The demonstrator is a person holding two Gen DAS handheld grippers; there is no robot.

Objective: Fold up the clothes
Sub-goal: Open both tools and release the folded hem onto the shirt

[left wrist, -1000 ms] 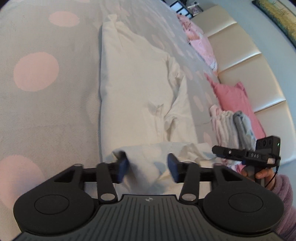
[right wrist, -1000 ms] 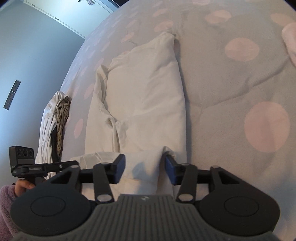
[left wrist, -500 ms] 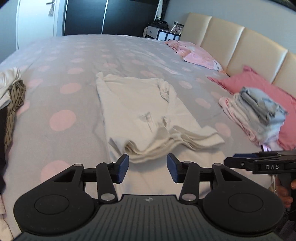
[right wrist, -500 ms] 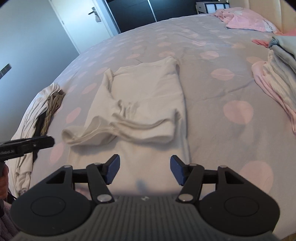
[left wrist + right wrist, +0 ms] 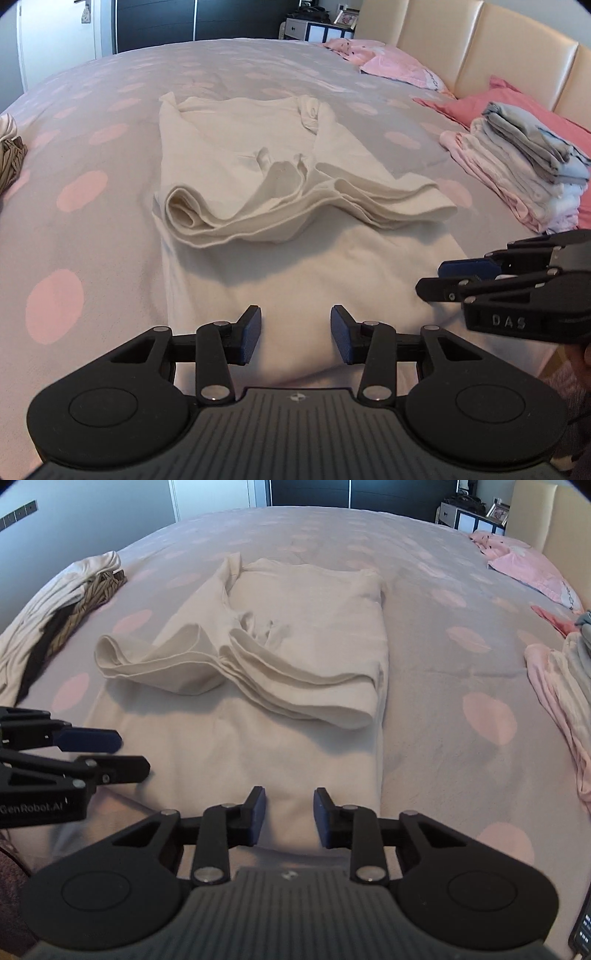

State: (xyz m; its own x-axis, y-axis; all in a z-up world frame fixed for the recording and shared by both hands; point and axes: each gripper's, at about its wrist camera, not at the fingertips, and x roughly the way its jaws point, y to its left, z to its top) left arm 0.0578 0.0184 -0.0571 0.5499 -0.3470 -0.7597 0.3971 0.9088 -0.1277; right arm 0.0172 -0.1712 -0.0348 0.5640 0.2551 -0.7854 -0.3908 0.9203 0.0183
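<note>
Both the left gripper (image 5: 295,338) and the right gripper (image 5: 289,814), jaws spread and empty, are hovering over a cream garment (image 5: 258,177) lying half-folded on the polka-dot bed (image 5: 74,147), probably awaiting another fold; only the right view is showing the unfolded clothes heap (image 5: 55,602).

Cream garment (image 5: 295,653) lies half-folded on the dotted bed (image 5: 461,686), right gripper (image 5: 289,821) empty above its hem
</note>
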